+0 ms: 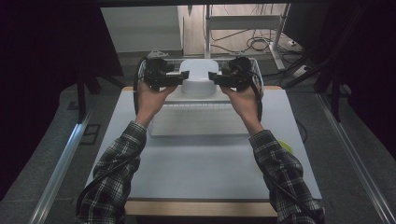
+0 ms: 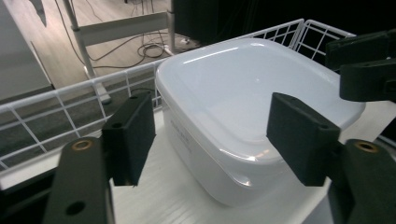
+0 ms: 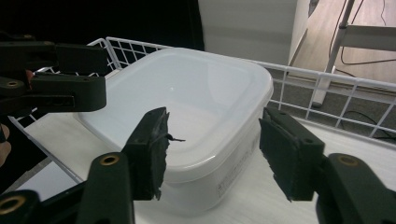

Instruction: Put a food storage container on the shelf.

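Both tongs, left [image 1: 183,74] and right [image 1: 214,77], stand apart, flanking the white square plastic tub [image 1: 199,78] at upper centre. Neither grips it; each sits equally near.

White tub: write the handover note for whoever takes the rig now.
Left gripper: open, jaws on either side of the tub's near corner, not pressing.
Right gripper: open, same at the opposite corner.
Tub: empty, no lid, upright on the white shelf inside the wire basket.
Done: tub is set down.
Left: probably back both grippers off.
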`<move>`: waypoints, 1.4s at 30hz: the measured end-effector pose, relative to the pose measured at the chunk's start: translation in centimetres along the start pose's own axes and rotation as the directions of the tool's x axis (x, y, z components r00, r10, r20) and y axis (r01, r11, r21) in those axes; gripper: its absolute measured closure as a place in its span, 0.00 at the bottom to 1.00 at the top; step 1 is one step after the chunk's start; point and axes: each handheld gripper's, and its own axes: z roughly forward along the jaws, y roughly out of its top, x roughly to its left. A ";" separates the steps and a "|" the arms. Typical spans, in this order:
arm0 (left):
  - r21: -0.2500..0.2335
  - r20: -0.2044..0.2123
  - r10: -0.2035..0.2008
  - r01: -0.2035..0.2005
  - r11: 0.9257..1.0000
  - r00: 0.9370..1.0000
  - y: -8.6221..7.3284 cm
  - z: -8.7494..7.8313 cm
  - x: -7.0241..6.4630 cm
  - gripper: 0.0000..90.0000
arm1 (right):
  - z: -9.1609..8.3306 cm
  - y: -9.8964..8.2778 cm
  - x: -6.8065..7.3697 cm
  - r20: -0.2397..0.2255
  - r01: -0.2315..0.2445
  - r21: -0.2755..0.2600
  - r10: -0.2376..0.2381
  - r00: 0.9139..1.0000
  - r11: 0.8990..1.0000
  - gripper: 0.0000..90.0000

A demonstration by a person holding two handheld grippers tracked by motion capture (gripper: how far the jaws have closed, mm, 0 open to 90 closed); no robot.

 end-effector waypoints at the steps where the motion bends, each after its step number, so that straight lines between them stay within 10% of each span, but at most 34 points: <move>1: -0.003 0.004 0.006 -0.006 1.000 1.000 0.1 0.0 -0.1 0.32 | 0.0 0.0 0.0 0.000 0.000 0.000 0.000 1.000 1.000 0.43; 21: -0.016 0.146 0.032 -0.030 0.999 0.989 -2.1 -2.8 -1.7 0.06 | -2.2 -2.1 0.6 -0.142 0.054 0.004 -0.053 0.988 0.999 0.18; 42: -0.044 0.157 0.134 -0.129 0.991 0.978 -7.1 -6.2 -4.1 0.10 | -4.7 -6.3 2.5 -0.199 0.164 0.046 -0.152 0.968 0.985 0.05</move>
